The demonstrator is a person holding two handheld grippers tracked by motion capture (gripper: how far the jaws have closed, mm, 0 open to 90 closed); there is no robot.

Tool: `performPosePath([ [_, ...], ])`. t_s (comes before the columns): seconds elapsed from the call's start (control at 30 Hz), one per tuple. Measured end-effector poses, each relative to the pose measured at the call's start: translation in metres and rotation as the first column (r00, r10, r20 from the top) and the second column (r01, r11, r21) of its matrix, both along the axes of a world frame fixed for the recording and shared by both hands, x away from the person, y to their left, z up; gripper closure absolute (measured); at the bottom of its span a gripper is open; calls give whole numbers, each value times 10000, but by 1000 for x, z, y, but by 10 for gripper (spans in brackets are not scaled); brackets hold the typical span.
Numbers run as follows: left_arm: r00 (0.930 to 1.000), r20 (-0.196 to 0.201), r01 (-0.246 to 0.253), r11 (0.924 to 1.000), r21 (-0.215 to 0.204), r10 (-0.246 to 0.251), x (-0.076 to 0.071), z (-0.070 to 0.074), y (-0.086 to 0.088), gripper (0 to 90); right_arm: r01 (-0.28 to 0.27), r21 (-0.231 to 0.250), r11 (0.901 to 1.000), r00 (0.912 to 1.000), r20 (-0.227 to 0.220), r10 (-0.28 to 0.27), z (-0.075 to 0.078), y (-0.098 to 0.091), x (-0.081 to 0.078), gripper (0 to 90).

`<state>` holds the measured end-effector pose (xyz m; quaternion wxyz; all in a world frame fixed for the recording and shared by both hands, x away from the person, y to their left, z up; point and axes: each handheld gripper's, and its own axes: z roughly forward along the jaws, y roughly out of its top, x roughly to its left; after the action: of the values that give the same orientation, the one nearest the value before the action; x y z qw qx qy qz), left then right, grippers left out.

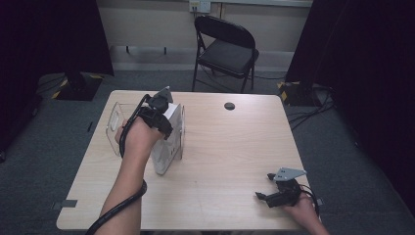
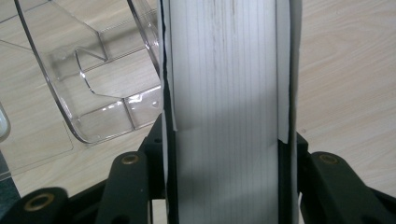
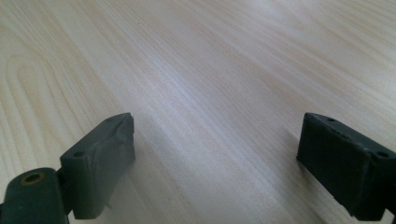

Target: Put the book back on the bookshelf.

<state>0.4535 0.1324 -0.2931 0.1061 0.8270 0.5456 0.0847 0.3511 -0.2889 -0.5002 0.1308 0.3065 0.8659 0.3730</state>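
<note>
A thick white book stands upright on the wooden table, its page edges facing the left gripper view. My left gripper comes down on it from above and is shut on it, one jaw on each cover. A clear plastic holder stands just left of the book, touching or nearly touching it. My right gripper rests near the table's front right corner, open, with bare tabletop between its jaws.
A small black round cap sits in the tabletop near the far edge. A black folding chair stands behind the table. Dark curtains and cables flank both sides on the floor.
</note>
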Motion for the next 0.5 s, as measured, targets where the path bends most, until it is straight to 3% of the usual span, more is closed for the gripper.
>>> performPosePath([
  [0.03,10000,58,-32,10000,-30,32,0,0,0,532,-2,-2,10000,10000,0,2,0,0,0,101],
  [0.1,9984,137,-543,9983,-193,546,-2,-1,-2,534,-4,-2,10000,10000,2,4,0,0,0,101],
  [0.23,9975,199,-668,9975,-245,673,-2,0,-2,538,-1,0,10000,10000,-3,1,0,0,0,101],
  [0.3,9943,252,-1023,9940,-379,1033,-2,0,-3,538,-1,1,10000,10000,-2,1,0,0,0,102],
  [0.33,9953,237,-928,9950,-359,936,-1,0,-2,539,0,0,10000,10000,-3,0,0,0,0,101],
  [0.37,9921,227,-1218,9912,-517,1231,-2,0,-3,539,-2,1,10000,10000,-1,2,0,0,0,102],
  [0.5,9923,245,-1204,9916,-477,1217,0,1,-2,538,0,4,10000,10000,-4,0,0,0,0,101],
])
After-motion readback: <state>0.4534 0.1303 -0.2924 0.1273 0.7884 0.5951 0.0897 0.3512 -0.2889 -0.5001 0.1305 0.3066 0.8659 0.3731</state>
